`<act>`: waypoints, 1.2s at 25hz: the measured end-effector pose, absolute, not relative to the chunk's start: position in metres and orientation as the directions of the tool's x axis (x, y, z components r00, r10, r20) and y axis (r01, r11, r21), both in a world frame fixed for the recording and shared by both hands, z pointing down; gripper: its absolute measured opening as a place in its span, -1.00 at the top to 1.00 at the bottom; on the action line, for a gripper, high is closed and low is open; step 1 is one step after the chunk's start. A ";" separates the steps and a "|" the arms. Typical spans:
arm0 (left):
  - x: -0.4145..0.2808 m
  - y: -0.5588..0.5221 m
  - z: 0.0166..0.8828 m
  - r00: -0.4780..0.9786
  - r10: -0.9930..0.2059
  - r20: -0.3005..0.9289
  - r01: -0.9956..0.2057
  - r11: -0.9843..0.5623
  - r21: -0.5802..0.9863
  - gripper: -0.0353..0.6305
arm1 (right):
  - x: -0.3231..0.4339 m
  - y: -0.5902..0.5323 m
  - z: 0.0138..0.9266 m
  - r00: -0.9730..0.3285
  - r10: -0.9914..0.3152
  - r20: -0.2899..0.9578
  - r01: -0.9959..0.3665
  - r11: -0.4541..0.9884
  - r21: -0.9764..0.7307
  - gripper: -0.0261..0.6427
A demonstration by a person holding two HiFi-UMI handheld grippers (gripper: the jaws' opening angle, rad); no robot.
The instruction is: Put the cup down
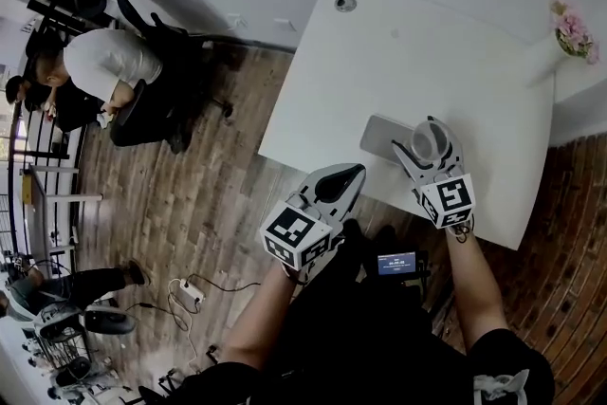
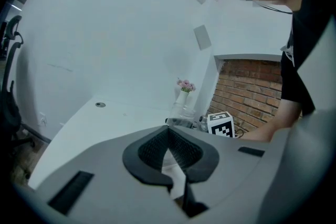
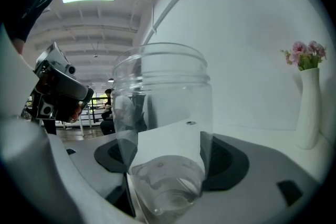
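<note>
Far left, head view: seated people (image 1: 100, 71) at desks on a wood floor (image 1: 190, 204); a power strip (image 1: 186, 290) lies on that floor nearer the operator.

Left claw (image 1: 353, 174): hangs off the near-left edge of the white table (image 1: 379, 62), above the floor and not over the tabletop. Its own view shows the left claw (image 2: 168, 129) narrow, tips meeting. Nothing sits between the dark pads (image 2: 147, 152). Its marker cube (image 1: 296, 235) faces the head camera.

Table centre: a cable grommet (image 1: 345, 3) sits near the far edge. A grey mat (image 1: 382, 136) lies near the near edge.

Right claw (image 1: 429, 130): over the right end of the grey mat, clamped on the cup (image 1: 423, 143). In its own view the right claw (image 3: 168, 161) stands wide, with both pads (image 3: 226, 162) against the walls of the cup (image 3: 163, 102). The cup is clear, empty, upright and mouth up. Cannot tell whether its base touches the mat. This claw's marker cube (image 1: 448, 199) also shows in the left gripper view, just right of the cup.

Far right: a white vase (image 1: 548, 57) with pink flowers (image 1: 574, 31) stands at the table's far right corner, well apart from the cup.
</note>
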State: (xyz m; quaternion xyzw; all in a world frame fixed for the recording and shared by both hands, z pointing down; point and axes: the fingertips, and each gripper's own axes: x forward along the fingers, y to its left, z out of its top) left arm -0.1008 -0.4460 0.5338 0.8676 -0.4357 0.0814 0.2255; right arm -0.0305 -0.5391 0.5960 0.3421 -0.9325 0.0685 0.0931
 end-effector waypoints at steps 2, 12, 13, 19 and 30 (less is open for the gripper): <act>-0.105 -0.444 0.530 0.604 -0.723 0.335 -0.795 -0.516 0.318 0.87 | -0.031 -0.538 0.594 -0.748 -0.627 0.218 -0.651 0.757 -0.060 -0.19; -0.114 -0.438 0.520 0.596 -0.741 0.309 -0.801 -0.521 0.297 0.87 | -0.034 -0.539 0.577 -0.759 -0.624 0.184 -0.642 0.765 -0.054 -0.38; -0.114 -0.437 0.518 0.597 -0.742 0.305 -0.800 -0.522 0.296 0.87 | -0.032 -0.537 0.576 -0.756 -0.627 0.187 -0.645 0.763 -0.052 -0.38; -0.117 -0.430 0.513 0.595 -0.754 0.279 -0.800 -0.521 0.298 0.87 | -0.024 -0.527 0.578 -0.752 -0.618 0.229 -0.646 0.760 -0.072 -0.38; -0.118 -0.414 0.501 0.599 -0.760 0.253 -0.796 -0.531 0.290 0.87 | 0.008 -0.504 0.579 -0.704 -0.660 0.262 -0.700 0.706 -0.107 -0.38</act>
